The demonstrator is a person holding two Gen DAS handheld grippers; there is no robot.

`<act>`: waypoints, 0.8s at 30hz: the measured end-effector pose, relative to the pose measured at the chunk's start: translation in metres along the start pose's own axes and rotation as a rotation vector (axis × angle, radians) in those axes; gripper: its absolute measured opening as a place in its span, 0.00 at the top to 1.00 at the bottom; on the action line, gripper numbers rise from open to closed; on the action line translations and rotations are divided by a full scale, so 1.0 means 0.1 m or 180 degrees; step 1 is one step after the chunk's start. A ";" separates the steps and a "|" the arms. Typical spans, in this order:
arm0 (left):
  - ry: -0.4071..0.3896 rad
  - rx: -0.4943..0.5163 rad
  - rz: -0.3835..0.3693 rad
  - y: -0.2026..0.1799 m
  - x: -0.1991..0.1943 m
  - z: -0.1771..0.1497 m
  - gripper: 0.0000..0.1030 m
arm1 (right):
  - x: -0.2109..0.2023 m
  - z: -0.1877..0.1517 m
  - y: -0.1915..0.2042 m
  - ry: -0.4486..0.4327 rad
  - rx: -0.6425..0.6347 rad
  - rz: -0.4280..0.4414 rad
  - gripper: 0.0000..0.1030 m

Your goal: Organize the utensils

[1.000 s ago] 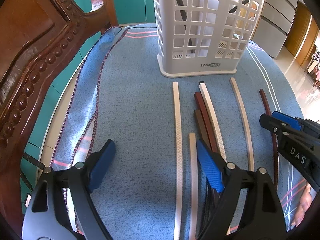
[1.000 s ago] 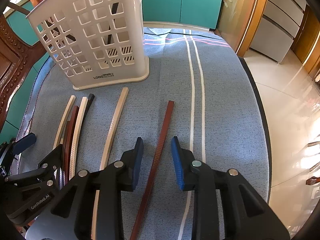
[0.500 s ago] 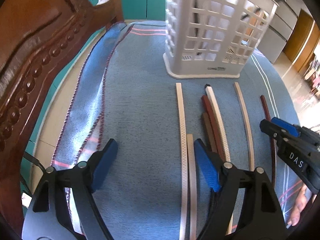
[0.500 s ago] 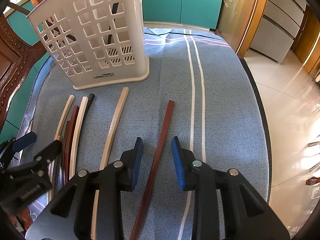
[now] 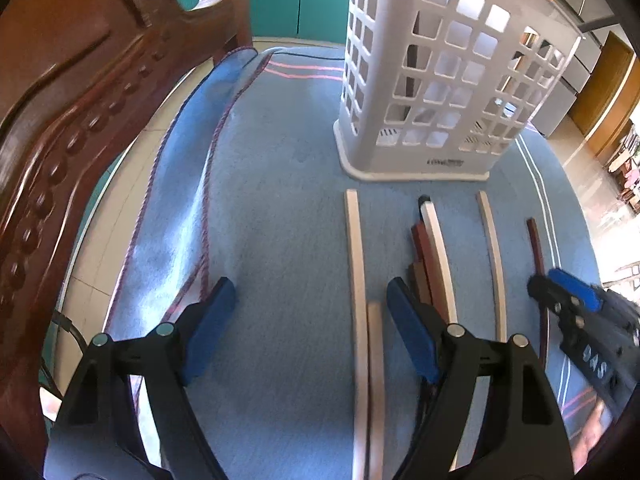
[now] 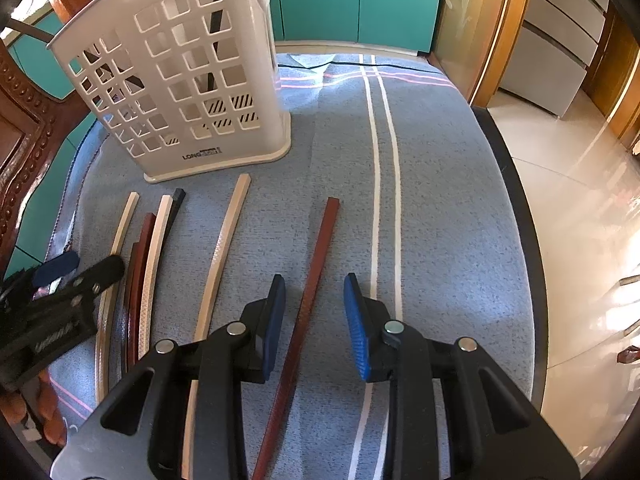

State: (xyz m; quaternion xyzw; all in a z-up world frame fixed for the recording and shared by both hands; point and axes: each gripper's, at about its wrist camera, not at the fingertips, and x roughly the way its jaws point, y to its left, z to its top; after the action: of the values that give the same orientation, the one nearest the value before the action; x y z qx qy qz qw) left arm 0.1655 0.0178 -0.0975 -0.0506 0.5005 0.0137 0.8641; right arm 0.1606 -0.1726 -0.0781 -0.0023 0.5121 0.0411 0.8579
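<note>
Several long chopstick-like sticks lie on the blue cloth before a white lattice basket (image 5: 436, 92) (image 6: 188, 92), which holds a few dark sticks. My right gripper (image 6: 314, 312) is open, its pads on either side of a red-brown stick (image 6: 316, 280) without gripping it. A cream stick (image 6: 222, 256) lies to its left, then a bundle of cream, brown and black sticks (image 6: 150, 256). My left gripper (image 5: 308, 324) is open and empty above the cloth, a cream stick (image 5: 357, 264) between its pads, the bundle (image 5: 432, 252) by its right pad.
A carved wooden chair back (image 5: 60, 120) rises close on the left. The round table's edge (image 6: 516, 200) curves along the right, with tiled floor beyond. The cloth's folded hem (image 5: 188, 168) lies at the left. Teal cabinets stand behind.
The left gripper has moved forward and left, toward the basket and chair. The right gripper has stayed open over the red-brown stick, hardly moving.
</note>
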 end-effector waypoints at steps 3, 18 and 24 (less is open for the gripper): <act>-0.0093 0.0054 0.0198 -0.04 0.06 0.12 0.43 | 0.01 -0.01 0.04 -0.0006 -0.0041 -0.0026 0.70; 0.0003 0.0084 0.0101 0.13 0.13 0.18 0.80 | 0.08 0.02 0.20 -0.0048 -0.0165 -0.0119 0.65; -0.0036 0.0196 0.0258 0.08 0.20 0.22 0.74 | 0.09 0.01 0.29 -0.0085 -0.0190 -0.0149 0.62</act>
State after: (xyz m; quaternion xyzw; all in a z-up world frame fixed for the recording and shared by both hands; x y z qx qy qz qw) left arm 0.1940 0.0274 -0.1046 -0.0037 0.4974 0.0336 0.8669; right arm 0.1631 -0.1430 -0.0845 -0.0393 0.4989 0.0363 0.8650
